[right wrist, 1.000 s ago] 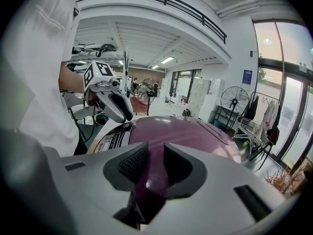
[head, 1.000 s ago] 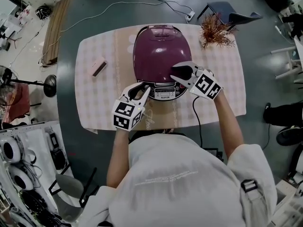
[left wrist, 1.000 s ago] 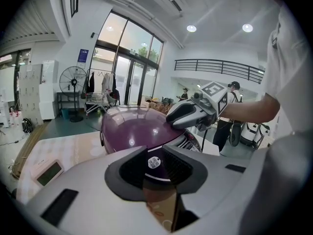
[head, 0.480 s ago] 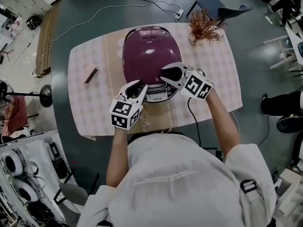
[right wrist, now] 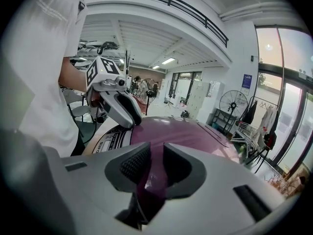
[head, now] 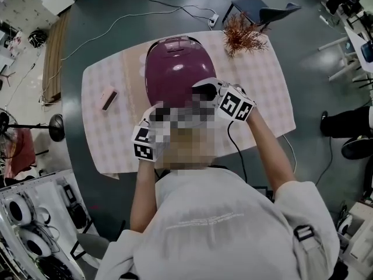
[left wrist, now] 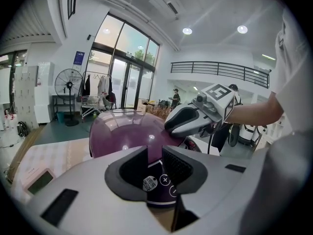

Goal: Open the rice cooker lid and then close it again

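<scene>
A purple rice cooker stands on the table with its lid down. My right gripper rests over the lid's front right edge. Its jaws have just been closing and now stand a narrow gap apart; only the lid surface shows through the gap, nothing pinched. My left gripper sits at the cooker's front left, open, pointing at the control panel with its buttons. Each gripper shows in the other's view: the right gripper, the left gripper. A mosaic patch hides the cooker's front in the head view.
A checked cloth covers the table. A dried red plant stands at the back right, and a small flat box lies at the left. The cooker's black cord hangs off the front edge. A chair is behind the table.
My right gripper's jaws have narrowed over the lid's front edge. Both grippers keep their places by the cooker, and the lid stays down. The head view has shifted a little.
</scene>
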The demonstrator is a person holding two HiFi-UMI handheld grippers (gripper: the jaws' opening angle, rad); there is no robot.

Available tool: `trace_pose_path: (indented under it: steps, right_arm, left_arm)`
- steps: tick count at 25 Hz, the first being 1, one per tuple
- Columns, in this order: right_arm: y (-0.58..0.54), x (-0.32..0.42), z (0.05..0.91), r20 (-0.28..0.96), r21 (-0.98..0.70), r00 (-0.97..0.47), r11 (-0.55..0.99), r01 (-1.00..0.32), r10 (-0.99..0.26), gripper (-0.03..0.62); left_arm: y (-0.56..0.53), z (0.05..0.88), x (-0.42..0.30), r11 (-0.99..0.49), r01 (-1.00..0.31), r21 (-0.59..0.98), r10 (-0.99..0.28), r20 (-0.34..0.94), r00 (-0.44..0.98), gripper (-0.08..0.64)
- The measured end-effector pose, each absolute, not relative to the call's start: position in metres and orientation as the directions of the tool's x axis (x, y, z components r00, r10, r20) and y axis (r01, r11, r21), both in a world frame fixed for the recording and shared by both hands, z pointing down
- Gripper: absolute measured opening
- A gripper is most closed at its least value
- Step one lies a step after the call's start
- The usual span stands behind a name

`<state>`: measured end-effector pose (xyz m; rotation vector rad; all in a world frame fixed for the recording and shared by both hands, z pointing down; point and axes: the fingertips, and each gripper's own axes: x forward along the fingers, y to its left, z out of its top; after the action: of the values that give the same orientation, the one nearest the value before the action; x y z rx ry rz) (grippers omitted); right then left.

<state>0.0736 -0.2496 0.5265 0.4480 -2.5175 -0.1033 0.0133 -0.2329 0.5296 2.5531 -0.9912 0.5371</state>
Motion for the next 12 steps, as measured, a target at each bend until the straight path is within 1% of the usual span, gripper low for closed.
trace_pose_path:
  steps: [4, 8, 12]
  right_arm:
    - [-0.251, 0.074, 0.526, 0.489, 0.215, -0.779, 0.919, -0.330, -0.394, 0.097]
    - [-0.258, 0.077, 0.520, 0.451, 0.210, -0.756, 0.879, -0.428, -0.475, 0.132]
    - [-0.253, 0.095, 0.518, 0.469, 0.117, -0.720, 0.844, -0.523, -0.511, 0.098]
  left_arm:
    - [-0.231, 0.529, 0.011, -0.681, -0.714, 0.163, -0.585, 0.466, 0.664, 0.101]
    - [-0.224, 0.516, 0.007, -0.655, -0.745, 0.129, -0.630, 0.451, 0.632, 0.101]
    - [-0.209, 0.505, 0.008, -0.635, -0.767, 0.090, -0.664, 0.444, 0.602, 0.101]
